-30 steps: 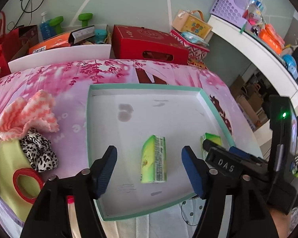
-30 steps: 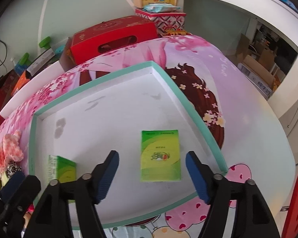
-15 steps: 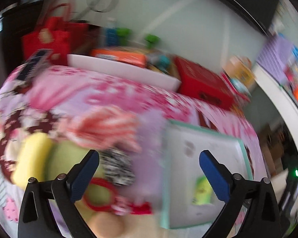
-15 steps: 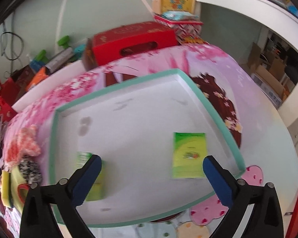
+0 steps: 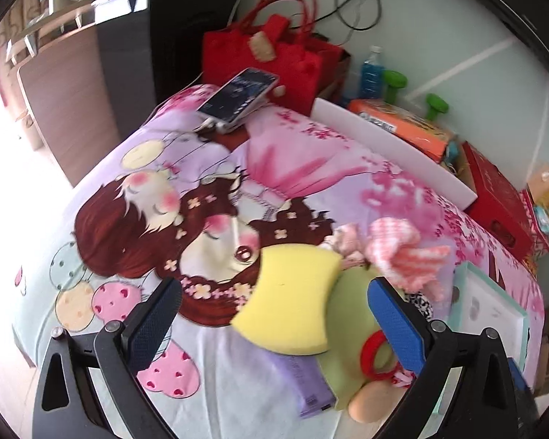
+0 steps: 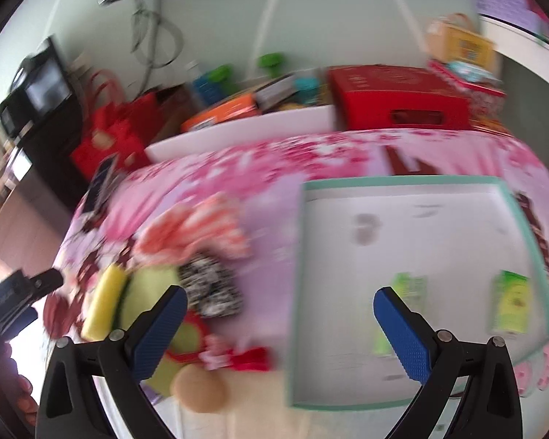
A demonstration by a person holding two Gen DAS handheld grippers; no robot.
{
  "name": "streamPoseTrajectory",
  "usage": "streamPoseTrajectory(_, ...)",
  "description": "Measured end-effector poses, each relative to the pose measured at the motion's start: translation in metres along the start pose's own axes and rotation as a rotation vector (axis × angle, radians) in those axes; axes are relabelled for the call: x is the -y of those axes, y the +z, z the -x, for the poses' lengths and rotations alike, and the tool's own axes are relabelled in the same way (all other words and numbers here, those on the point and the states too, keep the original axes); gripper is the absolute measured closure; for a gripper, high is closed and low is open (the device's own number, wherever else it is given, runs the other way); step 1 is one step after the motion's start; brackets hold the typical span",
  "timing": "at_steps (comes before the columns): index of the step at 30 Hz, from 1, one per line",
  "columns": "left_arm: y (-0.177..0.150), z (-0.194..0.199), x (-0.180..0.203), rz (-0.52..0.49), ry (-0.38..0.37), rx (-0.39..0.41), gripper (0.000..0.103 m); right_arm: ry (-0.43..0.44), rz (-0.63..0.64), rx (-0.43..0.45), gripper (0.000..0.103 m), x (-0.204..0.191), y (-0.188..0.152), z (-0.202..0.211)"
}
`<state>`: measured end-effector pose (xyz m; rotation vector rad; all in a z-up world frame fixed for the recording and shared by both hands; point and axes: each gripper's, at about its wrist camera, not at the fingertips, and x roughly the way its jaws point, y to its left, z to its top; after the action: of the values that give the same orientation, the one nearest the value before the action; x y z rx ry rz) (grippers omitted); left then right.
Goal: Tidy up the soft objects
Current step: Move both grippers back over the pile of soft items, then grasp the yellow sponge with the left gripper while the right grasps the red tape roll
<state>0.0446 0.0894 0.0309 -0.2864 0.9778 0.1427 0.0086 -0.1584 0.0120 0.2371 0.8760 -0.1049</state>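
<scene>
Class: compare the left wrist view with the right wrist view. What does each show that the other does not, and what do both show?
Only the left wrist view shows the purple packet under the yellow sponge and the phone's lit screen. Only the right wrist view shows two green tissue packs lying inside the teal-rimmed tray. Both show the sponge, the pink knitted cloth, the red ring, the tray, and an open tool.

L claw [image 5: 274, 314] is hanging w/ jaws spread wide, gripping nothing. R claw [image 6: 280, 318] is likewise gaping, empty; L claw's body is showing at R view's left edge.
</scene>
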Motion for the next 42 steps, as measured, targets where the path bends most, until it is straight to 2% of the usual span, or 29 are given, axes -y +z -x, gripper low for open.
streamPoseTrajectory(3, -0.002, -0.007, -0.006, 0.023, -0.014, -0.030, 0.002, 0.032, 0.052, -0.037, 0.000, -0.021, -0.005, -0.013)
streamPoseTrajectory(9, -0.010, -0.029, 0.004, -0.024, -0.008, -0.116, 0.002, 0.052, 0.109, -0.126, 0.000, -0.043, -0.019, -0.042)
streamPoseTrajectory(14, -0.015, -0.044, 0.010, -0.044, -0.003, -0.163, 0.002, 0.060, 0.152, -0.153, 0.000, -0.058, -0.026, -0.054)
streamPoseTrajectory(29, -0.018, -0.062, 0.006, -0.039, 0.018, -0.198, 0.003, 0.076, 0.240, -0.216, 0.022, -0.078, -0.034, -0.072)
streamPoseTrajectory(33, -0.020, -0.069, 0.004, -0.033, 0.014, -0.223, 0.016, 0.062, 0.250, -0.229, 0.030, -0.080, -0.037, -0.076)
streamPoseTrajectory(37, -0.022, -0.079, 0.003, -0.012, -0.024, -0.262, 0.027, 0.069, 0.242, -0.235, 0.032, -0.079, -0.039, -0.079)
streamPoseTrajectory(42, -0.022, -0.078, 0.002, 0.003, -0.049, -0.259, 0.030, 0.073, 0.242, -0.234, 0.034, -0.079, -0.038, -0.079)
